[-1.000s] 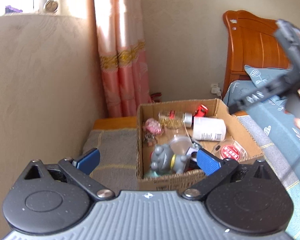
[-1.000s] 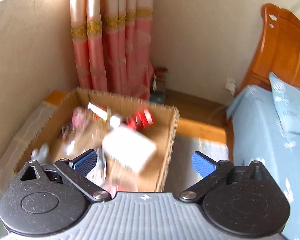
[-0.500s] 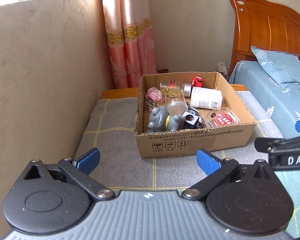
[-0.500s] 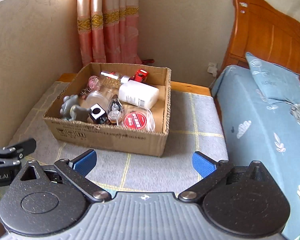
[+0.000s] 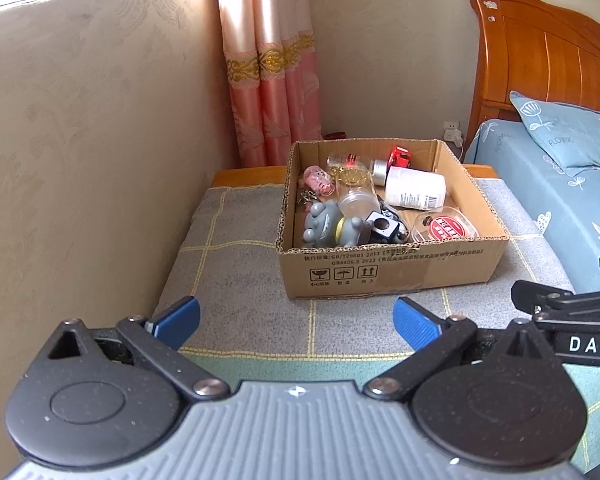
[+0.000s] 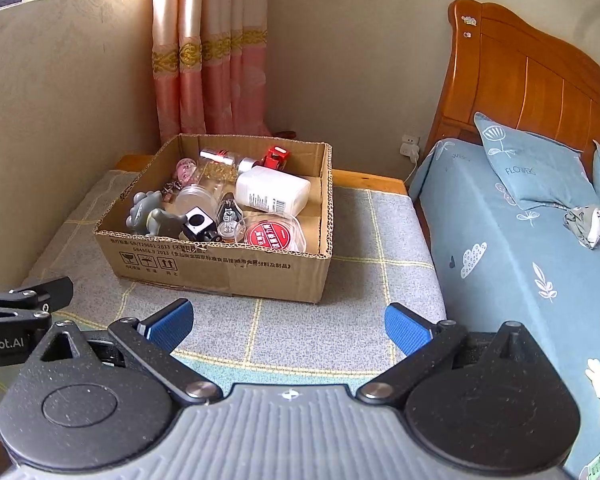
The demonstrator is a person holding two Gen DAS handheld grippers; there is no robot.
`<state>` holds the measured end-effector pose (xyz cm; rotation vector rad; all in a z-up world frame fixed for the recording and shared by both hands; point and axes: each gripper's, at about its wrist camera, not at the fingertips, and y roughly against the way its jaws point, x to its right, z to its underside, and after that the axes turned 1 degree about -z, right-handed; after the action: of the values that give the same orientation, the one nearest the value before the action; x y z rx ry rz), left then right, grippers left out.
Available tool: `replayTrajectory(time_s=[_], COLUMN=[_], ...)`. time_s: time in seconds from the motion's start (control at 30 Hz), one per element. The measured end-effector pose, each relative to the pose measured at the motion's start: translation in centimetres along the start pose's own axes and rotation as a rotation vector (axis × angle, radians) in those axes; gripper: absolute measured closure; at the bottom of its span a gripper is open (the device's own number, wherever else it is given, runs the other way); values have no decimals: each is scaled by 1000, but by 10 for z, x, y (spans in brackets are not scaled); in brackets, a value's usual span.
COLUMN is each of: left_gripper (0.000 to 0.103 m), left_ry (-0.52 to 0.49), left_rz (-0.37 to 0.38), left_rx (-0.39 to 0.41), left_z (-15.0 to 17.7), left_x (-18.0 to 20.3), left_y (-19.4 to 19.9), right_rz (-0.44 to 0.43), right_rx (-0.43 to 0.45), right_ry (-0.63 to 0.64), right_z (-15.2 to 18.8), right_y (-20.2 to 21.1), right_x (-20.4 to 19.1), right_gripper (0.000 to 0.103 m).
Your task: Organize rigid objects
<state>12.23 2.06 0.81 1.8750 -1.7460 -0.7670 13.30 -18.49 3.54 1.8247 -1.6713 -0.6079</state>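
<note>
- Your left tongs (image 5: 296, 320) are spread wide and hold nothing, hovering over the grey checked mat (image 5: 236, 280).
- Your right tongs (image 6: 287, 322) are likewise spread and empty, just beside the left pair.
- The cardboard box (image 6: 220, 268) sits on the mat, near the pink curtain (image 6: 204, 60).
- Inside it lie a white bottle (image 6: 272, 192), a red toy car (image 6: 276, 157), a grey figurine (image 5: 328, 228) and a red-lidded round container (image 6: 274, 234).
- The small black cube (image 6: 197, 222) may be a sharpener; it is too small to tell.

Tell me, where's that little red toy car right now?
The red toy car sits inside the cardboard box, against its far wall beside the white bottle; both views show it there.
</note>
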Motion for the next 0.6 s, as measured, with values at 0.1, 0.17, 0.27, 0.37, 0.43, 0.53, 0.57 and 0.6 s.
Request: replayTrajectory(time_s=[0.1, 0.17, 0.27, 0.37, 0.43, 0.53, 0.57, 0.6], left_gripper=[1, 1, 1, 1, 1, 1, 1, 1], left_ry=[0, -1, 0, 2, 1, 2, 3, 2], left_rz=[0, 0, -2, -2, -2, -2, -3, -4], left_rx=[5, 6, 3, 3, 4, 5, 6, 6], left_z=[0, 1, 0, 0, -1, -1, -1, -2], left_x=[1, 1, 2, 2, 2, 2, 2, 2], left_y=[2, 2, 1, 1, 1, 2, 2, 2], right_rz=[3, 1, 1, -1, -2, -5, -4, -5], right_rx=[5, 8, 8, 9, 10, 13, 14, 15], right_ry=[-2, -5, -8, -6, -8, -10, -10, -10], right_z=[0, 1, 1, 2, 2, 1, 1, 1], right_y=[2, 2, 2, 3, 3, 4, 4, 5], right_x=[1, 2, 2, 2, 2, 2, 2, 3], right_gripper=[0, 0, 0, 0, 0, 0, 0, 0])
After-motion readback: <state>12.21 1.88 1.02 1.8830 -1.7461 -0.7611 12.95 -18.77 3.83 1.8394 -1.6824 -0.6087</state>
